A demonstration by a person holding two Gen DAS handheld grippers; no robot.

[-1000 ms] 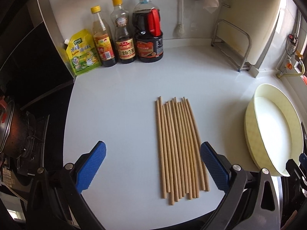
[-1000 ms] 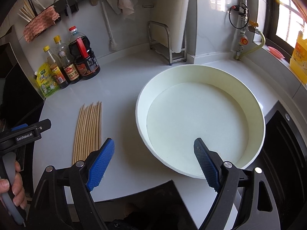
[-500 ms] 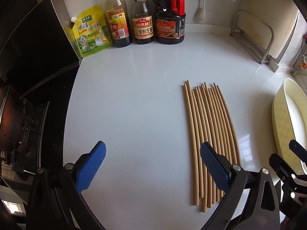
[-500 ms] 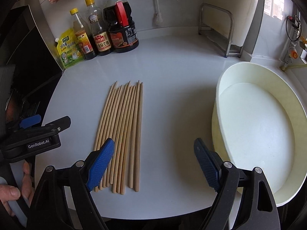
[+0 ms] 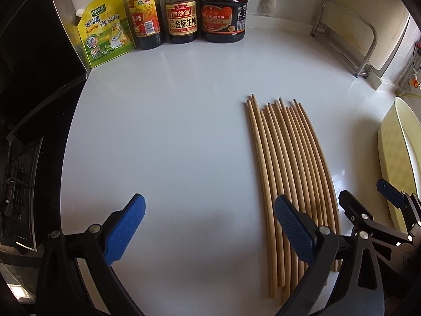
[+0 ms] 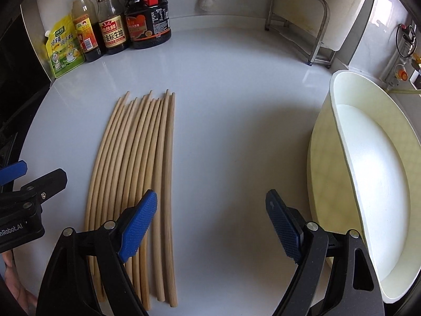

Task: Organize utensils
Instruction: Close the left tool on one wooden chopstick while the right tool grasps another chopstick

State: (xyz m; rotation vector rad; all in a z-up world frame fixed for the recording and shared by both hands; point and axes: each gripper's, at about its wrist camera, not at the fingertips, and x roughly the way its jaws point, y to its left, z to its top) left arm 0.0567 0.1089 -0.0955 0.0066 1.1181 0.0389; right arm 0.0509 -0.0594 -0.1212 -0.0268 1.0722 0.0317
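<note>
Several wooden chopsticks (image 5: 286,168) lie side by side on the white counter (image 5: 168,131), tips pointing toward the wall. My left gripper (image 5: 210,231) is open low over the counter, its right finger above the near ends of the chopsticks. In the right wrist view the same chopsticks (image 6: 142,173) lie at the left, and my right gripper (image 6: 210,226) is open, its left finger over their near ends. Nothing is held in either gripper. Each gripper shows at the edge of the other's view.
A cream round basin (image 6: 373,184) sits at the right of the counter. Sauce bottles (image 5: 181,10) and a yellow seasoning pouch (image 5: 105,29) stand along the back wall. A metal rack (image 6: 300,23) is at the back right. A black stove (image 5: 23,158) borders the left edge.
Both grippers have moved forward and down toward the chopsticks. The right gripper swung left from over the basin to the chopsticks' right side; the left one shifted left of them.
</note>
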